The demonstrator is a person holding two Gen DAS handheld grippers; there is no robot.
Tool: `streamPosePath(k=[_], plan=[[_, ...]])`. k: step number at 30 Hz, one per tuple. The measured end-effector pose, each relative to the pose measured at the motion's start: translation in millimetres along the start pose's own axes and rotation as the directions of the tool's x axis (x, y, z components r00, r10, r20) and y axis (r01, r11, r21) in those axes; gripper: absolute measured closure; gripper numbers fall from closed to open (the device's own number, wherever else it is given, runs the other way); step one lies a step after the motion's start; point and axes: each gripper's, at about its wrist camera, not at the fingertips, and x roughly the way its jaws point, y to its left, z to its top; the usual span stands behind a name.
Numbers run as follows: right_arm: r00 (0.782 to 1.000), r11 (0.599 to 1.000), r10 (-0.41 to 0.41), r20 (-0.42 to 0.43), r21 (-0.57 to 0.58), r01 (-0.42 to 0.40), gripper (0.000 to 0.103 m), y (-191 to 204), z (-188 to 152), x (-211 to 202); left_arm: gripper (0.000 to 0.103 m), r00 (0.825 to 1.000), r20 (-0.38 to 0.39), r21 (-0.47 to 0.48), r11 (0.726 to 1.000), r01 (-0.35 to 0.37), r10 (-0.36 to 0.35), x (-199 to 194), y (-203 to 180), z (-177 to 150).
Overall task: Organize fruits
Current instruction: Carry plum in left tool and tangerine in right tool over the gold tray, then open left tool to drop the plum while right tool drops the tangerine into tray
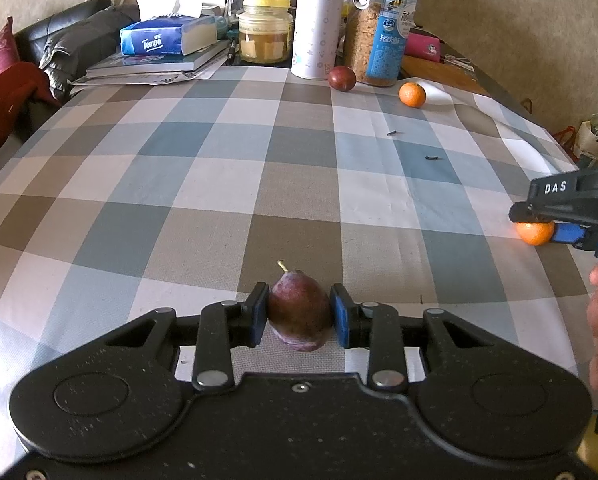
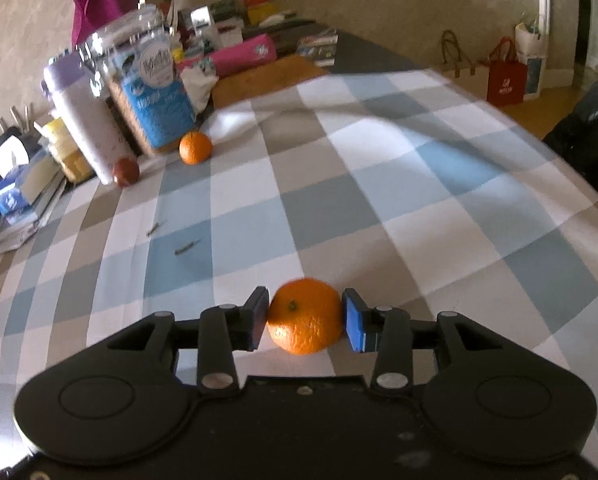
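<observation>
Left wrist: left fingers (image 1: 299,312) clamp plum (image 1: 299,312); right wrist — right fingers (image 2: 305,316) parted around tangerine (image 2: 305,316).

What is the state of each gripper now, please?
Left gripper: closed, holding the plum.
Right gripper: open, with the orange between its fingers; a small gap shows beside one finger, so it is not gripped.

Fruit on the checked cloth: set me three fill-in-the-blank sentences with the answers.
The left gripper is shut on a dark purple ___.
Between the fingers of the right gripper sits an ___.
Near the white bottle, ___ more fruits lie on the cloth.
Missing: plum; orange; two.
</observation>
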Motion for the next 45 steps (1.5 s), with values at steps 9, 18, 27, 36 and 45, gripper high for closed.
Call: streamPosePath(k=[9,18,27,36,45], plan=[[0.996,1.000,0.026,0.081,0.001,-0.027,0.062,-2,-16,-49,0.061,0.999,-0.009,-0.042,0.999,0.032,-0.032,0,11,2],[0.972,0.987,0.159,0.175,-0.015,-0.159,0.062,-17,-48,-137,0.061,0.996,0.046,-0.076,0.993,0.086,-0.083,-43,23,8],[0.949,0.973,0.225,0.221,-0.091,-0.210,0.062,-21,-97,-194,0.061,0.992,0.060,0.077,0.991,0.106,-0.111,-107,7,-19],[0.958,0.966,0.239,0.158,-0.143,-0.217,0.062,-24,-147,-219,0.061,0.994,0.018,0.167,0.980,0.108,-0.112,-145,4,-67],[0.978,0.968,0.191,0.084,-0.181,-0.173,0.062,-27,-186,-231,0.061,0.984,-0.077,0.268,0.947,0.176,-0.162,-170,-4,-110]])
